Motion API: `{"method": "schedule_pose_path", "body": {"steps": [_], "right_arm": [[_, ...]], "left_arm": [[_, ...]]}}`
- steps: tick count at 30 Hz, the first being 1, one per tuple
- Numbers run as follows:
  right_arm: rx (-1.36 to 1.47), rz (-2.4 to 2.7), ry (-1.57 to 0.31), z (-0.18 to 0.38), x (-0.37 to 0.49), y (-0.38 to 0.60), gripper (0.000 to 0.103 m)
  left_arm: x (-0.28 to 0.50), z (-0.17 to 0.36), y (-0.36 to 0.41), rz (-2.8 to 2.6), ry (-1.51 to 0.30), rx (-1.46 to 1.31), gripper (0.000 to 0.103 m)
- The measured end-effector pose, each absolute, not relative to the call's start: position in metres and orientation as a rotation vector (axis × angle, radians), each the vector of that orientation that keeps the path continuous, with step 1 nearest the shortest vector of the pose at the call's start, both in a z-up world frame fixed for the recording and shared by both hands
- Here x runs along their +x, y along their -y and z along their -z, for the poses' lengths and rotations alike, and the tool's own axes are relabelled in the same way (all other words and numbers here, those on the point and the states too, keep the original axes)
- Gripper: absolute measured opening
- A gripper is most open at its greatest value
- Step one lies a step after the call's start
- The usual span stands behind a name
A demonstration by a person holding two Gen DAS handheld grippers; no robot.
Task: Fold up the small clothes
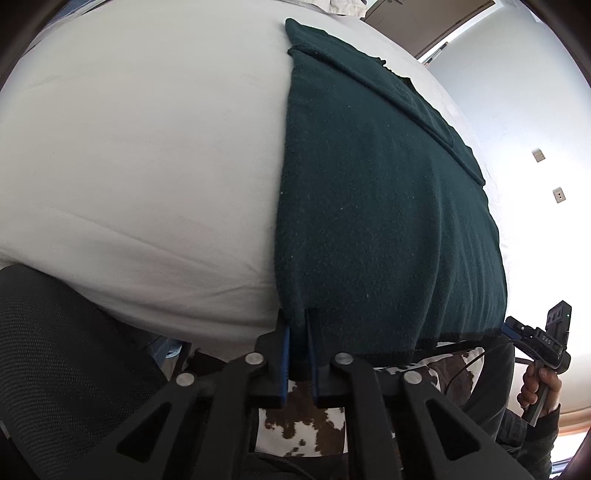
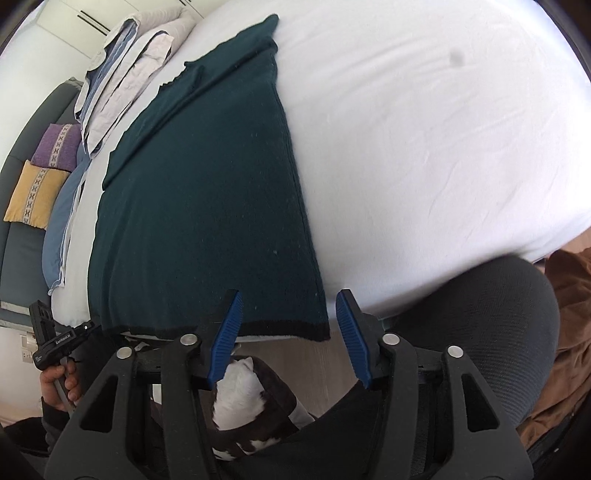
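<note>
Left wrist view shows a big white bed (image 1: pixel 140 155) that fills most of the picture, with a pale wall (image 1: pixel 524 92) and a brown door (image 1: pixel 424 26) behind its far side. On the bed lies a dark green garment (image 1: pixel 376 206), spread flat, with its near hem hanging just over the bed's near edge. The left gripper (image 1: pixel 298 332) is clamped tight on the corner of that hem, with green cloth pinched between its blue pads. The right gripper (image 2: pixel 290 325) sits at the other near corner of the garment, and its jaws are apart with that corner between them; the pads do not press on the cloth. Beside the garment, on the far part of the bed, rests a pile of folded pale clothes (image 2: pixel 125 70). Past the bed's edge lie a purple cushion (image 2: pixel 57 146) and a yellow cushion (image 2: pixel 33 199). Near the bed's close edge a black mesh chair back (image 1: pixel 62 354) blocks one corner of the view. Below the bed's edge, a brown and white patchy thing (image 2: pixel 240 391) shows between the gripper fingers.
</note>
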State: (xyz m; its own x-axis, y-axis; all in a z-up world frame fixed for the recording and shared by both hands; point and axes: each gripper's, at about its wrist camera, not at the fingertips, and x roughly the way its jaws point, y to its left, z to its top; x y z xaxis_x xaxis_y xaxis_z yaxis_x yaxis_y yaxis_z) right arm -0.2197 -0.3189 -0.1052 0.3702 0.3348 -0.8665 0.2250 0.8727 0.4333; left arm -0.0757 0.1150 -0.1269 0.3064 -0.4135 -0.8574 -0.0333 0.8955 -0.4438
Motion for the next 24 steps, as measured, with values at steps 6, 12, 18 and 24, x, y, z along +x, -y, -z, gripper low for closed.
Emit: {"method": "schedule_pose_path", "body": {"steps": [6, 12, 18, 24], "right_arm": [[0.639, -0.082, -1.194, 0.124, -0.218, 0.329, 0.031], [0.637, -0.135, -1.144, 0.111, -0.225, 0.324, 0.007], [0.685, -0.192, -1.055, 0.088, -0.232, 0.327, 0.007], [0.764, -0.242, -0.947, 0.059, -0.230, 0.329, 0.006]], "left_arm": [[-0.077, 0.125, -0.117, 0.264, -1.229, -0.435, 0.008], [-0.082, 0.117, -0.127, 0.275, -1.185, -0.510, 0.007], [-0.082, 0.099, -0.140, 0.321, -1.104, -0.623, 0.007], [-0.081, 0.077, -0.151, 0.370, -1.020, -0.731, 0.007]]}}
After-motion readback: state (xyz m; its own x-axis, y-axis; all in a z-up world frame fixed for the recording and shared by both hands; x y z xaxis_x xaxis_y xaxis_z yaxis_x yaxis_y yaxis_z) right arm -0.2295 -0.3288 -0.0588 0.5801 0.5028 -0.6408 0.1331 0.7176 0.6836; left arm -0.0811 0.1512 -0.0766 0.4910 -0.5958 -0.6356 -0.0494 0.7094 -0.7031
